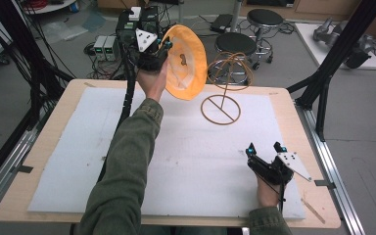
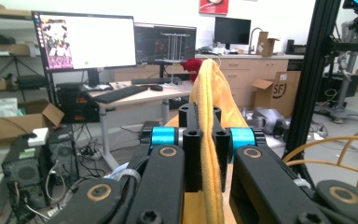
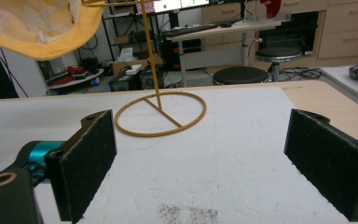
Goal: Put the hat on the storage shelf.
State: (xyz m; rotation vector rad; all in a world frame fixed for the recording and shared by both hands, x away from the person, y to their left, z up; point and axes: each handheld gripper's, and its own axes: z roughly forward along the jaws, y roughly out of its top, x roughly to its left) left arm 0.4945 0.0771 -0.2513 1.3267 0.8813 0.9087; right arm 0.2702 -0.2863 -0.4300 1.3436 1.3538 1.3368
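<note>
The left gripper (image 1: 162,45) is holding a yellow hat (image 1: 188,61) up in the air beyond the far edge of the desk (image 1: 44,147), its 2 jaws pinched tight on the brim. In the left gripper view the yellow fabric (image 2: 210,140) is running straight up between the closed jaws, so the hat is hanging from its edge with the open inside facing out. That grip is leaving the crown free, which looks suited to lowering it onto the wire hat stand (image 1: 223,85) just to the right of the jaws, whose ring base (image 3: 161,114) is sitting on the white mat (image 1: 191,161).

The right gripper (image 1: 267,149) is resting low on the mat near the front right, its jaws spread wide with nothing between the 2 black pads (image 3: 86,158); the stand is well ahead of them.

A cardboard box (image 2: 279,91) behind the hat is reading "SF".
</note>
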